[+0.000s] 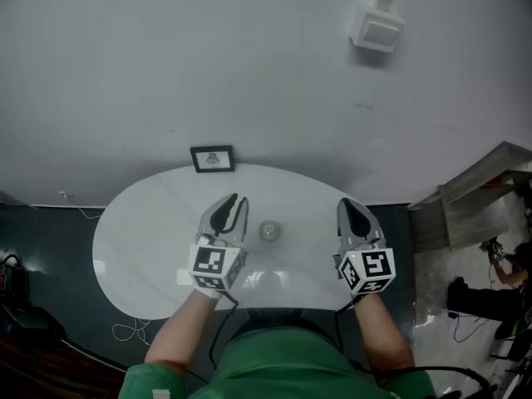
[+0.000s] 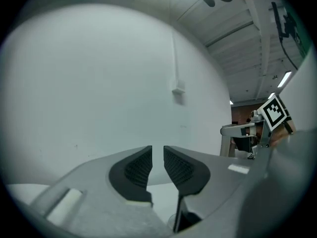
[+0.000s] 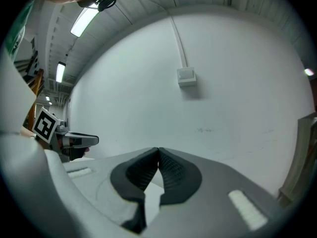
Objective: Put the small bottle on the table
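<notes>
A small clear bottle (image 1: 268,231) stands upright on the white oval table (image 1: 141,231), between my two grippers and touched by neither. My left gripper (image 1: 234,199) hovers just left of it; in the left gripper view its jaws (image 2: 157,150) stand a narrow gap apart with nothing between them, pointing at the white wall. My right gripper (image 1: 346,204) is to the bottle's right. Its pads (image 3: 158,151) meet at the tips and hold nothing.
A small framed picture (image 1: 212,158) leans at the table's far edge against the wall. A white box with a conduit (image 1: 378,30) is mounted high on the wall. A wooden shelf unit (image 1: 482,198) stands to the right, and cables (image 1: 133,331) lie on the dark floor at left.
</notes>
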### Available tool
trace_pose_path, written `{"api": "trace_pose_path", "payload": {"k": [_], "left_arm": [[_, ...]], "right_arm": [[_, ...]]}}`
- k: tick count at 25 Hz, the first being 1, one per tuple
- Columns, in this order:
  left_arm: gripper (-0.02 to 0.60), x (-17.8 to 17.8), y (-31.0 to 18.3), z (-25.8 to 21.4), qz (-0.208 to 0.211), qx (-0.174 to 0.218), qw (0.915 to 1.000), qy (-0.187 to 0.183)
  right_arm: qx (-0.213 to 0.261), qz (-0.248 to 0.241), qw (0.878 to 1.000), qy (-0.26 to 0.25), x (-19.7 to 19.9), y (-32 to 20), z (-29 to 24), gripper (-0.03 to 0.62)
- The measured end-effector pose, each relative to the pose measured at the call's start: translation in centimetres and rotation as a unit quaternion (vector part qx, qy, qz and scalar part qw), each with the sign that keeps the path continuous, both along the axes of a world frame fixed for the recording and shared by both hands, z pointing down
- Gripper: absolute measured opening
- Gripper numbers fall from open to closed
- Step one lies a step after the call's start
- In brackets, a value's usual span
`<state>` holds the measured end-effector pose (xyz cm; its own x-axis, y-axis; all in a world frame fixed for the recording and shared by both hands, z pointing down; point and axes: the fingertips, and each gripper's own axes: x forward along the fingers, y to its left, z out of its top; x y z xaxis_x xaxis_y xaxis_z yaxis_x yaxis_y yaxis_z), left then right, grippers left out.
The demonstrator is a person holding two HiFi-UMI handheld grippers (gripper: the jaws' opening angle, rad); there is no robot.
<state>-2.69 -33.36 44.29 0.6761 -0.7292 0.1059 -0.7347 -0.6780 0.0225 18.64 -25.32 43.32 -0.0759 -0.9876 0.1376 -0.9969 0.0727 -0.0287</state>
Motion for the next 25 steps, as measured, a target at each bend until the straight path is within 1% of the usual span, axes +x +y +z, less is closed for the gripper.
{"api": "trace_pose_path", "payload": {"k": [4,7,10,12,18,21,25], "left_arm": [[0.05,-2.2,-1.5,-2.6,-0.045,0.01,0.9989,-0.007],[0.032,-3.6,-2.1,-4.3,-0.067,0.001,0.9977,0.009],[0.02,-4.0,-1.6,-5.9,-0.068,0.002,0.9972,0.029],[0.016,-4.1,-1.2,-6.7,-0.069,0.008,0.9971,0.03],[0.016,-4.0,-0.2,-7.6,-0.059,0.007,0.9976,0.036],[0.017,-4.7,-0.6,-8.4,-0.071,0.009,0.9967,0.037],[0.017,-5.1,-1.2,-9.5,-0.083,0.022,0.9954,0.043]], "right_arm": [[0.027,-0.002,1.0,0.005,0.3,-0.5,-2.6,0.003],[0.041,-0.008,0.999,0.005,-0.1,-0.9,-4.3,0.003],[0.049,-0.018,0.999,0.012,-0.8,-1.1,-5.6,0.003],[0.055,-0.023,0.998,0.016,-1.3,-1.1,-6.4,0.003],[0.069,-0.027,0.997,0.013,-1.6,-0.7,-7.9,0.003],[0.071,-0.024,0.997,0.012,-0.9,-0.7,-8.7,0.003],[0.069,-0.022,0.997,0.001,-0.2,-1.2,-9.3,0.003]]}}
